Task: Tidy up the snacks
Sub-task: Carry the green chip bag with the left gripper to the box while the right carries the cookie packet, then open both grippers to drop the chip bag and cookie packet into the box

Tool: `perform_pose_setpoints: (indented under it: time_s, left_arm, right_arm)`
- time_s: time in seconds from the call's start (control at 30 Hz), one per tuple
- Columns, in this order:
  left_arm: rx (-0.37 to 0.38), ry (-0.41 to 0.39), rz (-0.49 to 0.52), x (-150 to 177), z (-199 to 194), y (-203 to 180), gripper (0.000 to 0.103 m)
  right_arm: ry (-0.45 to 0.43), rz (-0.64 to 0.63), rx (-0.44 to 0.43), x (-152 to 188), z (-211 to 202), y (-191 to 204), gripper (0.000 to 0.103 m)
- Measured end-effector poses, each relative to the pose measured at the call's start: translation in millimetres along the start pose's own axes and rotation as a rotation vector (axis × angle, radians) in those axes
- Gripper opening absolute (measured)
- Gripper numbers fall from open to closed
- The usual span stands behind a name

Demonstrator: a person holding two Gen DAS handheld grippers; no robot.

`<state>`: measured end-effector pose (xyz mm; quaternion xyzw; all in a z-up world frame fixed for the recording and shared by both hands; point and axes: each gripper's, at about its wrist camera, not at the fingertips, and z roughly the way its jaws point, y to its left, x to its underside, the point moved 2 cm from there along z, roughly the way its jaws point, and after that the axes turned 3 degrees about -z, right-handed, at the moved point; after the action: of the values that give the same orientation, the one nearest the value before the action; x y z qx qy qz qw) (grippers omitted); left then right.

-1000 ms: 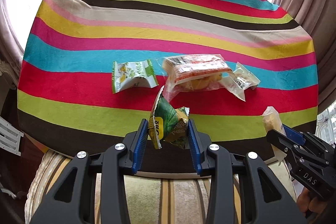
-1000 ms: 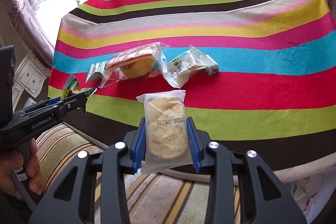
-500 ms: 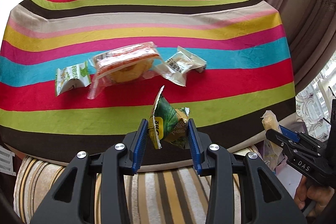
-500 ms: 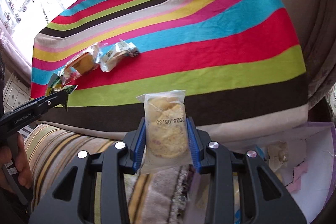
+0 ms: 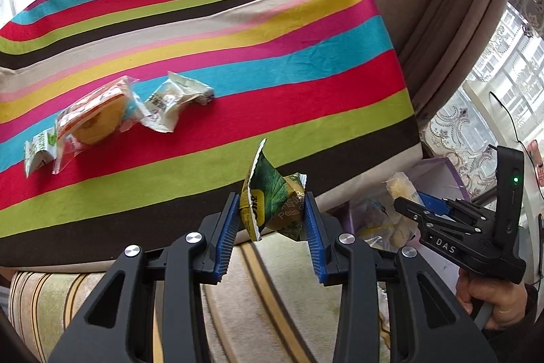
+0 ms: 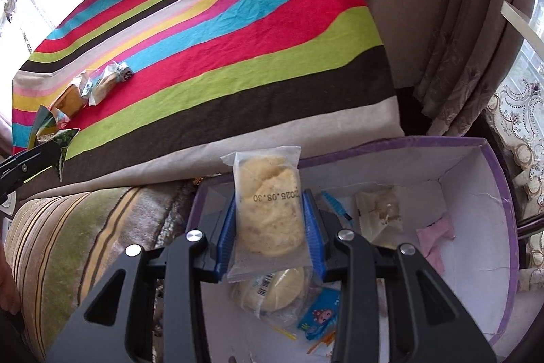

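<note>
– How far along is she, would you say?

– Past halfway, I'd guess. Going left to right: three packets lie on the striped counter [image 5: 306, 63], a small green-and-white one [image 5: 39, 150] at the far left, an orange one [image 5: 95, 118] touching it, then a white one [image 5: 170, 104] just beside that. Those are left to do.

– And in her hands?

– The left hand-held gripper [image 5: 272, 216] is clamped on a green pea packet [image 5: 272, 203], held just off the counter's near edge. The right hand-held gripper [image 6: 270, 220] is clamped on a clear cake packet [image 6: 268, 210], right over the purple box [image 6: 503, 193] at the right, beside the counter.

– So that one's nearly in.

– Looks ready to drop, yes. The box already has snacks: a round cake [image 6: 275, 291], a blue packet [image 6: 319, 315], a pale one [image 6: 380, 213], a pink one [image 6: 435, 237]. Four I can count; more may be hidden.

– So five to go?

– Five: two held, three lying.
</note>
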<state>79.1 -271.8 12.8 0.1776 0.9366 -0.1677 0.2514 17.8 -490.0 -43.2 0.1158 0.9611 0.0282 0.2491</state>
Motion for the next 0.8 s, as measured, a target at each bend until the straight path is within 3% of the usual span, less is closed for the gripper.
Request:
perform_pose_setpoints:
  time_s: [0.47,0.63,0.67,0.73,0.77,0.8]
  left_arm:
    - [0.101,0.065,0.127,15,16,-67,0.035]
    - [0.153,0.089,0.152,21,19,-82,0.036]
    - [0.174,0.094,0.155,22,19,-84,0.038]
    - [0.216,0.107,0.160,23,20,-89,0.055]
    - [0.223,0.106,0.163,24,20,-90,0.069]
    - [0.223,0.100,0.171,25,19,-92,0.075]
  right_arm:
    - [-0.013,0.057,0.073,13,-11,-34,0.039]
    - [-0.023,0.075,0.077,14,-15,-40,0.052]
    - [-0.027,0.078,0.076,14,-16,-41,0.057]
    - [-0.032,0.087,0.077,13,-17,-42,0.064]
    - [-0.034,0.092,0.076,13,-18,-42,0.067]
    - [-0.037,0.096,0.075,12,-18,-42,0.069]
